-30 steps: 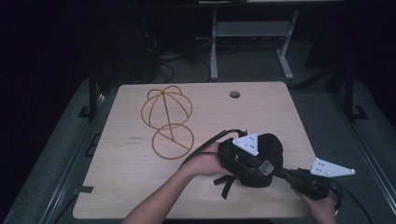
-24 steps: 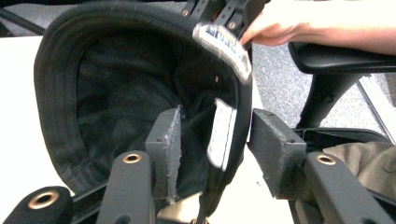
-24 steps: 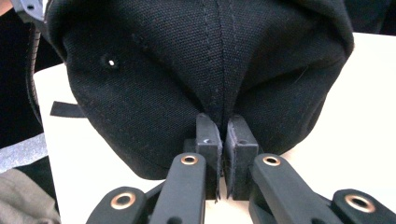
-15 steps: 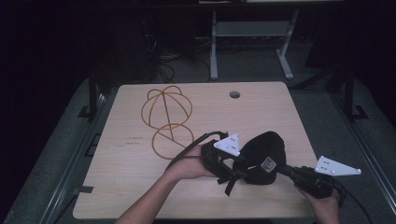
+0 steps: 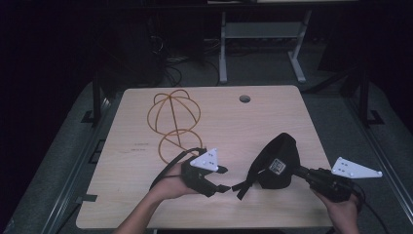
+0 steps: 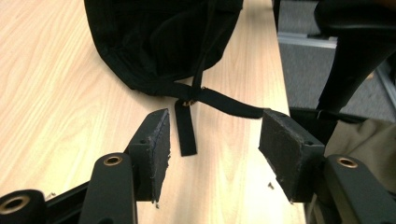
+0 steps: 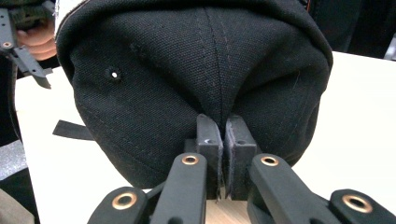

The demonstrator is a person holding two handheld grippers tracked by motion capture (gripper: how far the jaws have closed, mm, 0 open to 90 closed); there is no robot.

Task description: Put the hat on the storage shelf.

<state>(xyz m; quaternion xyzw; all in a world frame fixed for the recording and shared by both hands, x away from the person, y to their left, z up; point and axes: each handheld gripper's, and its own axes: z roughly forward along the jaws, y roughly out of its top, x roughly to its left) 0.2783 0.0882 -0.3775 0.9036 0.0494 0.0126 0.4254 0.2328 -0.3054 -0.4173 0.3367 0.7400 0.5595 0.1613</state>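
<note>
Presently, item: black cap, canvas, stitched crown seams, eyelet holes, a white label on its upper side.
Location: right half of the wooden table, near the front edge, well apart from the wire frame.
Edges: cap sits inboard of the table's right edge, with a strip of bare wood between; the strap end lies close to the front edge.
Open room: bare wood to the rear and between the cap and the wire frame; the cable hole lies far behind it.
Axis and pointing: long axis slants from rear to front-left in the high view; adjustment strap trails off toward the left gripper.
Right gripper: jaws pinched tight on a fold of the cap's crown at a seam, holding it.
Left gripper: jaws have just been opening, standing well apart; the loose strap tail lies on the wood between them, pads clear of it, while the strap's other run ends at the farther pad.
</note>
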